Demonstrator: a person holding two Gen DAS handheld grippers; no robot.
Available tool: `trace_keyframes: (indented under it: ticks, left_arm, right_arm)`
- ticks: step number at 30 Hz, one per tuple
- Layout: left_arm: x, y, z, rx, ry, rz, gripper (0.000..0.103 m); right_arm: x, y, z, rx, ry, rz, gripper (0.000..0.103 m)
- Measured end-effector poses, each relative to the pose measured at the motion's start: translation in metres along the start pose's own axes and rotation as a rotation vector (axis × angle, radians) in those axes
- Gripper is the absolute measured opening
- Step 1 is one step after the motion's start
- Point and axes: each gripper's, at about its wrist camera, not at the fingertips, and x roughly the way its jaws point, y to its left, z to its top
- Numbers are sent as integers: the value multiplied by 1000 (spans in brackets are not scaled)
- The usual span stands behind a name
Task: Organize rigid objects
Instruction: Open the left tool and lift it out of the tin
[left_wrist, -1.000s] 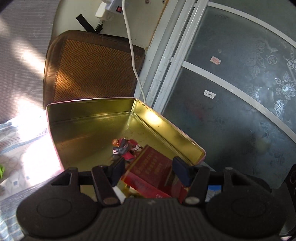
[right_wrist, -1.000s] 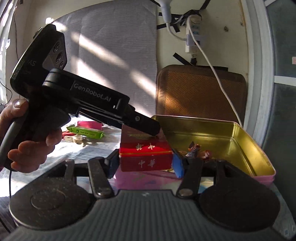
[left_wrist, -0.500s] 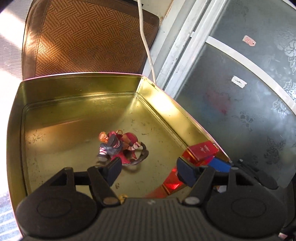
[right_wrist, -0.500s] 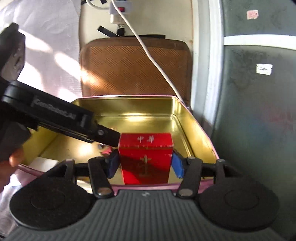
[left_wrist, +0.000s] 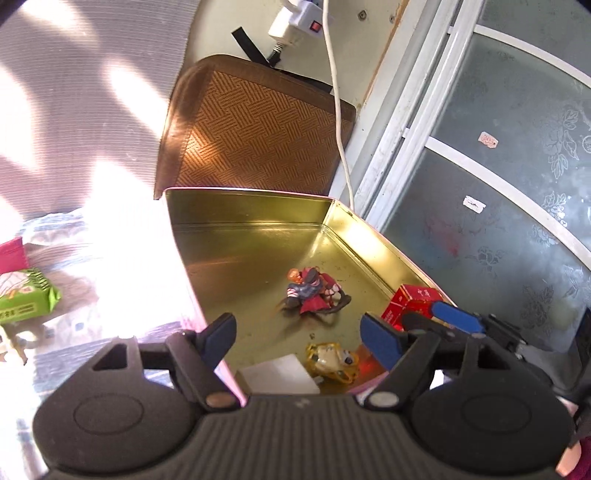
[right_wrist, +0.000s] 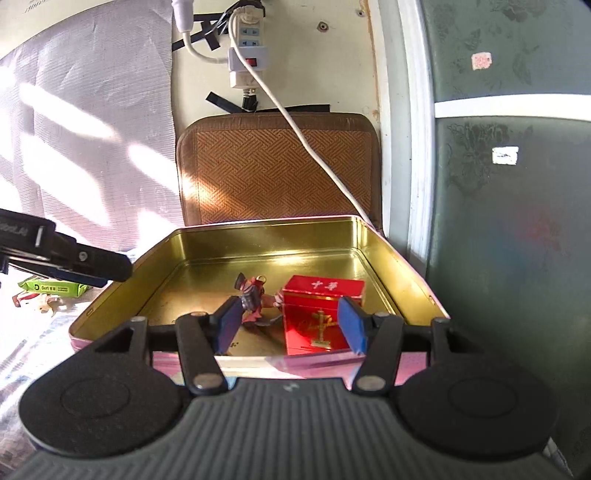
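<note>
1 gold tin (right_wrist: 384, 254) holds 1 red box (right_wrist: 321, 317), 1 figurine (left_wrist: 312, 291), 1 half-hidden yellow toy (left_wrist: 332, 360). Left gripper (left_wrist: 295, 332) has just been opening, empty; right gripper (right_wrist: 288, 325) stands apart, the box between, pads not pressing.

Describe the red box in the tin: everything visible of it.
The red box is a small glossy carton, cardboard by the look, with gold characters on top and a gold emblem on its front. It stands upright and closed on the floor of the open gold tin, near its front right corner. A toy figurine lies just left of it; contact is unclear. The right gripper brackets it: left pad clear, right pad overlapping its edge.
</note>
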Motion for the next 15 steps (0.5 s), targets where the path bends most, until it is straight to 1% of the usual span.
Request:
trace_keyframes:
  ticks: [1, 2, 4, 6, 7, 8, 10, 13, 15]
  left_arm:
    - [-6, 4, -3, -11, -4, 7, 76]
    - [-13, 9, -6, -23, -8, 12, 76]
    - [-31, 19, -12, -40, -22, 24, 76]
    - [-53, 31, -18, -35, -51, 45, 76]
    - [-64, 35, -22, -25, -66, 62, 77]
    - [-77, 42, -27, -11, -84, 88, 78]
    - [-98, 57, -38, 4, -109, 134, 82]
    - [-120, 89, -59, -10, -108, 214, 82]
    - [-127, 113, -71, -35, -94, 284, 82]
  right_arm:
    - [13, 6, 6, -23, 21, -5, 56]
    - [27, 12, 10, -65, 41, -37, 48]
    - [57, 13, 18, -99, 100, -111, 46]
    - [74, 2, 25, -40, 139, -157, 46]
    - [74, -3, 29, 0, 137, -159, 46]
    - [69, -6, 33, 34, 124, -143, 46]
    - [57, -3, 36, 51, 95, -108, 46]
    - [42, 18, 35, -1, 74, -79, 46]
    - [31, 41, 34, -38, 61, -32, 46]
